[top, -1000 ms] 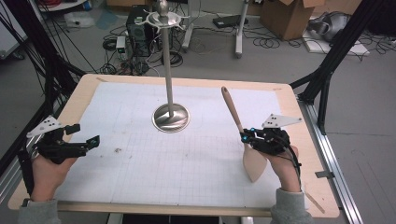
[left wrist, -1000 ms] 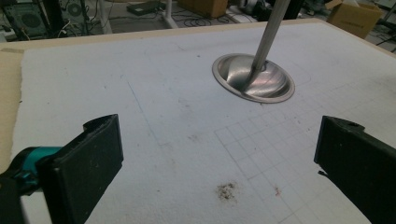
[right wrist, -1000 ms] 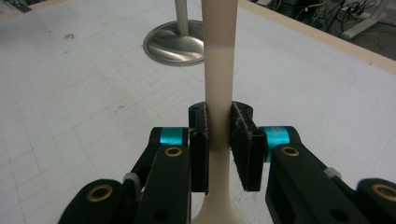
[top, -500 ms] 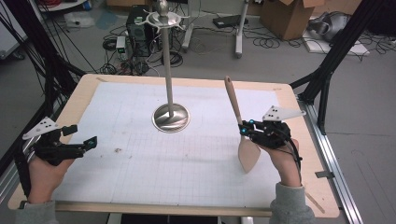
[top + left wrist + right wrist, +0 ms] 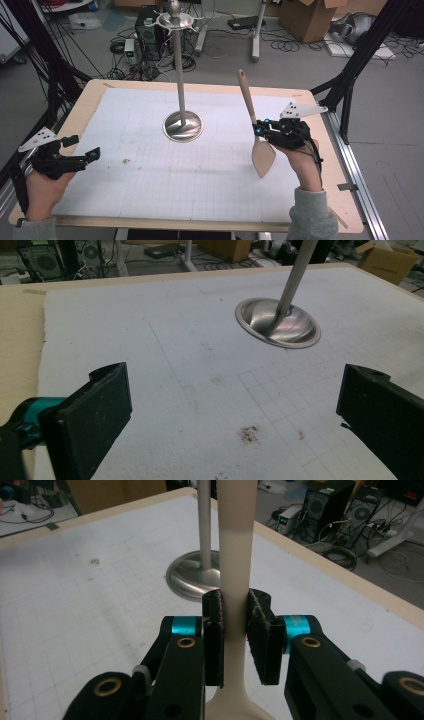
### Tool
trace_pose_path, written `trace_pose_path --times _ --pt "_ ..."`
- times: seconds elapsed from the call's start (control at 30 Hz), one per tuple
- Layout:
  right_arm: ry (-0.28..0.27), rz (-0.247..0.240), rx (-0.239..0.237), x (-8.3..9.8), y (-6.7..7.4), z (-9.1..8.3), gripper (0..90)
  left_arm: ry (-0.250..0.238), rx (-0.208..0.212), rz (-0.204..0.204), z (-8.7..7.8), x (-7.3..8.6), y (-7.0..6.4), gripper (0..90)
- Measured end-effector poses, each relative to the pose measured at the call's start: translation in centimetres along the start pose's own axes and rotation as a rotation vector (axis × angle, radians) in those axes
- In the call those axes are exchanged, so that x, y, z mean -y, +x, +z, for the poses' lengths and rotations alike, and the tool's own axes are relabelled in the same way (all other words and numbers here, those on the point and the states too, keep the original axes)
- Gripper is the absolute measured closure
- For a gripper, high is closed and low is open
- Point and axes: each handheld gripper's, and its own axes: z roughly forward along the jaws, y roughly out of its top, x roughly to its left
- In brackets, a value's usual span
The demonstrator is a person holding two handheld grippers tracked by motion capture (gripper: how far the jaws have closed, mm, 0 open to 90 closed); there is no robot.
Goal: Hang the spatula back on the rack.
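The right gripper (image 5: 261, 131) clamps a wooden spatula (image 5: 256, 128) by its neck, holding it above the worktop (image 5: 320, 165), near its right edge. The spatula stands nearly upright, handle up, blade down. Next, it likely needs lifting to the metal hanging stand (image 5: 181, 75). The left gripper (image 5: 82, 155) rests wide and empty.
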Motion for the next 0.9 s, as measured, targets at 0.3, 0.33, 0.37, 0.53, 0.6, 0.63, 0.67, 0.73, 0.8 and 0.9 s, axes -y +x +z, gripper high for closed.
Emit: trace_pose_path --times 0.3,0.33,0.37,0.53,0.6,0.63,0.67,0.73,0.8,0.9 --pt "0.001 -0.021 -0.007 -2.6 0.0 0.7 78.5 -0.001 0.0 0.001 -0.2 0.1 0.0 1.7" --pt "0.002 -0.019 -0.005 -2.8 0.1 0.7 78.5 -0.001 0.0 0.001 -0.2 0.1 0.1 1.7" --pt "0.002 -0.019 -0.007 -3.0 0.1 0.8 78.5 -0.002 -0.001 -0.001 -0.2 0.1 0.1 1.7" --pt "0.001 -0.02 -0.018 -3.8 0.1 1.1 78.4 -0.002 -0.003 0.0 -0.4 0.1 0.1 1.7" --pt "-0.002 -0.03 -0.023 -4.1 0.0 1.3 78.5 -0.004 -0.003 0.0 -0.4 0.1 0.0 1.7" --pt "0.002 -0.027 -0.025 -4.2 0.1 1.3 78.5 -0.002 -0.004 0.001 -0.5 0.2 0.0 1.7" --pt "0.004 -0.028 -0.027 -4.3 0.1 1.4 78.5 -0.001 -0.004 0.002 -0.5 0.2 0.1 1.7" --pt "0.002 -0.03 -0.028 -4.6 0.1 1.6 78.5 0.001 -0.007 -0.001 -0.6 0.3 0.1 1.7" --pt "0.001 -0.035 -0.036 -4.9 0.1 1.8 78.5 0.001 -0.012 -0.004 -0.7 0.4 0.2 1.7" --pt "0.007 -0.036 -0.039 -5.4 0.1 2.1 78.5 0.002 -0.024 -0.006 -1.1 0.5 0.4 1.7"
